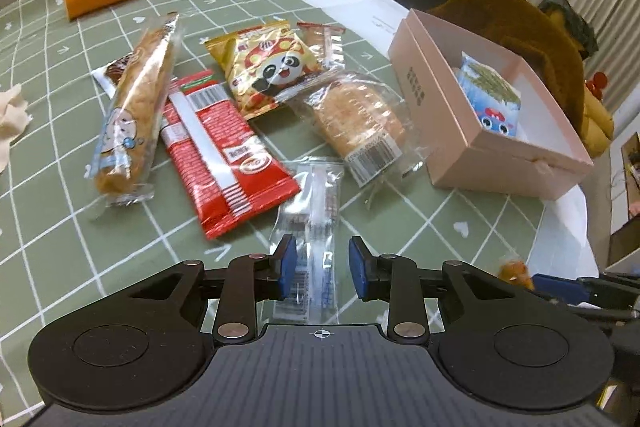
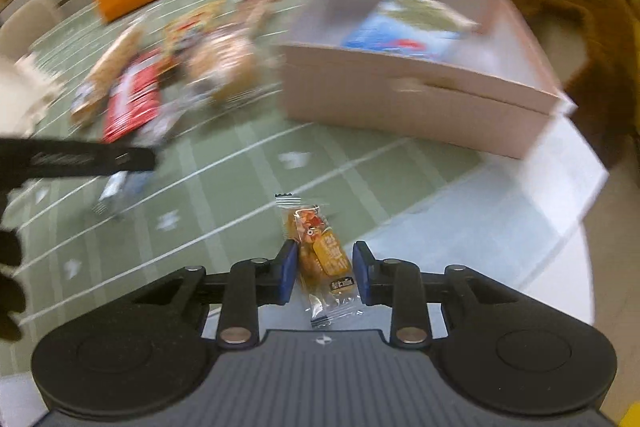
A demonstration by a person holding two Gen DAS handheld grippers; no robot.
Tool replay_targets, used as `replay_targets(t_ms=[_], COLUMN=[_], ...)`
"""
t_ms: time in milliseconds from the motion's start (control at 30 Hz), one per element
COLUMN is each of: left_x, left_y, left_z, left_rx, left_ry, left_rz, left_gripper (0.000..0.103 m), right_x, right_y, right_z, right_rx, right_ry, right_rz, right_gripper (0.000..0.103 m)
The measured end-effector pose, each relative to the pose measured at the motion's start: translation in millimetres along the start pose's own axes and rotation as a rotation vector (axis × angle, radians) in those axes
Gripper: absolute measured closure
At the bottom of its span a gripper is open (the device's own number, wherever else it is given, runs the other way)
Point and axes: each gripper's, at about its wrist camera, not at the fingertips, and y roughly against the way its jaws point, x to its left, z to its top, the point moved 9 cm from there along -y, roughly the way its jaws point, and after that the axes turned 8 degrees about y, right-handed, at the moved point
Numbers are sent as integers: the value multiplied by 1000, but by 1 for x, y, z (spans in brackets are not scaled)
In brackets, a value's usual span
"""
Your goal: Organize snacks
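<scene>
My left gripper (image 1: 322,269) stands over a clear-wrapped snack (image 1: 310,227) on the green checked tablecloth (image 1: 48,211); its blue pads flank the wrapper without visibly pressing it. My right gripper (image 2: 323,273) is clamped on a small orange snack packet (image 2: 320,251), near the table's right edge. The pink box (image 1: 448,143) sits far right, holding a blue packet (image 1: 490,99). Left of it lie a red wafer bar (image 1: 224,155), a panda bag (image 1: 264,67) and two bread rolls (image 1: 136,107).
</scene>
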Motion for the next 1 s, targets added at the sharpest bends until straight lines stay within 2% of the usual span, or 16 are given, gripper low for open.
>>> replay_targets(t_ms=[100, 233, 300, 367, 600, 733, 1000], left_x=[-2, -1, 0, 0, 0, -5, -8], left_y=[-5, -6, -5, -5, -18, -20, 2], left_z=[5, 5, 4, 6, 26, 25, -19], left_rx=[-1, -5, -6, -8, -51, -49, 20], left_ry=[40, 64, 56, 61, 99, 36, -124], left_rz=[-35, -70, -77, -71, -15, -3, -54], left_gripper=[70, 70, 70, 71, 73, 76, 81], right_x=[-21, -31, -31, -29, -22, -24, -28], right_y=[-1, 6, 10, 10, 18, 24, 22], right_z=[1, -2, -5, -8, -15, -16, -20], right_rx=[-11, -38, -47, -46, -55, -77, -47], right_ry=[-72, -119, -115, -116, -71, -30, -53], right_rz=[9, 53, 54, 57, 53, 18, 19], right_gripper=[74, 72, 66, 60, 58, 44, 44])
